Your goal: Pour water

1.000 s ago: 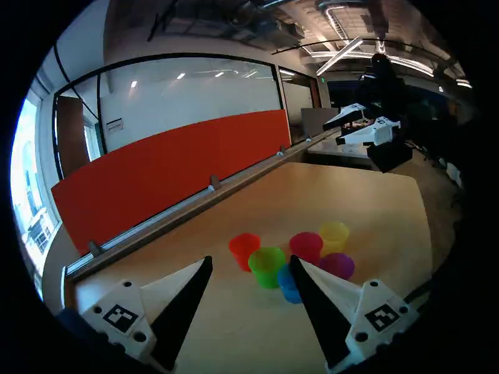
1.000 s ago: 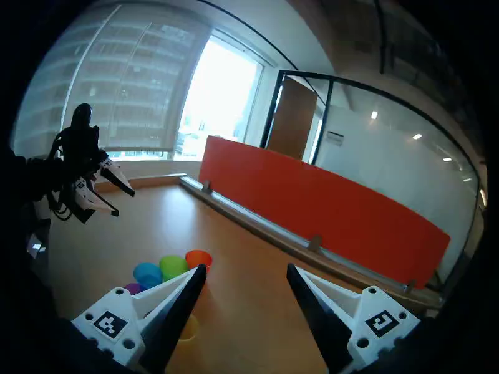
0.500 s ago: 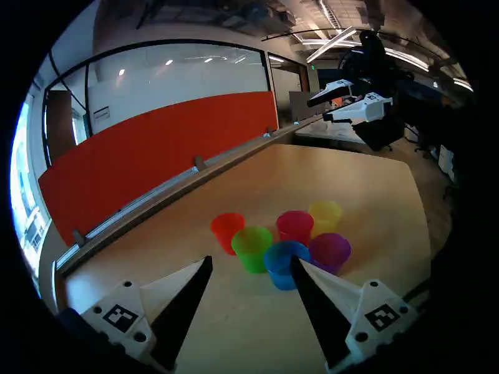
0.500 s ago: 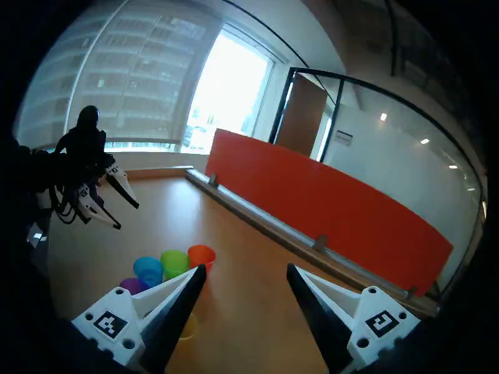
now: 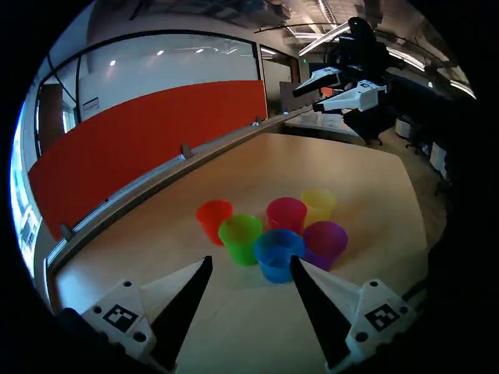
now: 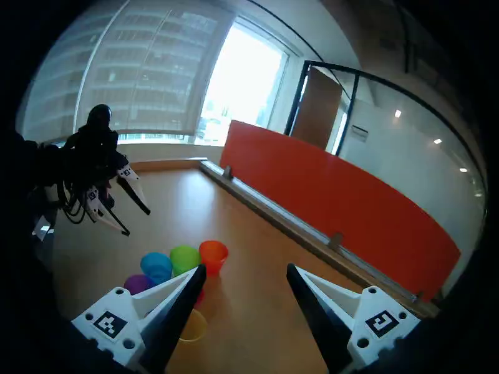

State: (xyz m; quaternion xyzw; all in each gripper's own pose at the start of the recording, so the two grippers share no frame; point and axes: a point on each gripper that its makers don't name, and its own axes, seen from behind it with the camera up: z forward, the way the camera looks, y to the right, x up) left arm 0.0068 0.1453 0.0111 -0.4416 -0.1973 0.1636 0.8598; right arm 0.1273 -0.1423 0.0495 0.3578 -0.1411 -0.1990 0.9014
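Several empty plastic cups stand in a tight cluster on the wooden table (image 5: 368, 187). In the left gripper view they are orange (image 5: 214, 215), green (image 5: 240, 235), pink (image 5: 286, 215), yellow (image 5: 319, 203), blue (image 5: 278, 254) and purple (image 5: 324, 242). My left gripper (image 5: 250, 262) is open just short of the blue and green cups and holds nothing. The right gripper (image 5: 337, 93) hangs open, high beyond the cluster. In the right gripper view, my right gripper (image 6: 246, 269) is open above the table, with the orange (image 6: 214, 254), green (image 6: 184, 257), blue (image 6: 156, 266), purple (image 6: 137, 284) and yellow (image 6: 192, 325) cups to its left. The left gripper (image 6: 128, 206) hovers over them.
An orange divider panel (image 5: 143, 140) with a metal rail (image 5: 150, 184) runs along the table's far side; it also appears as the divider (image 6: 349, 206) in the right gripper view. The table's rounded edge (image 5: 411, 206) is right of the cups. Bright windows (image 6: 249, 87) lie behind.
The left gripper has moved closer to the cups, which now look larger and sit between its fingertips. The right gripper rose slightly, and both stay open.
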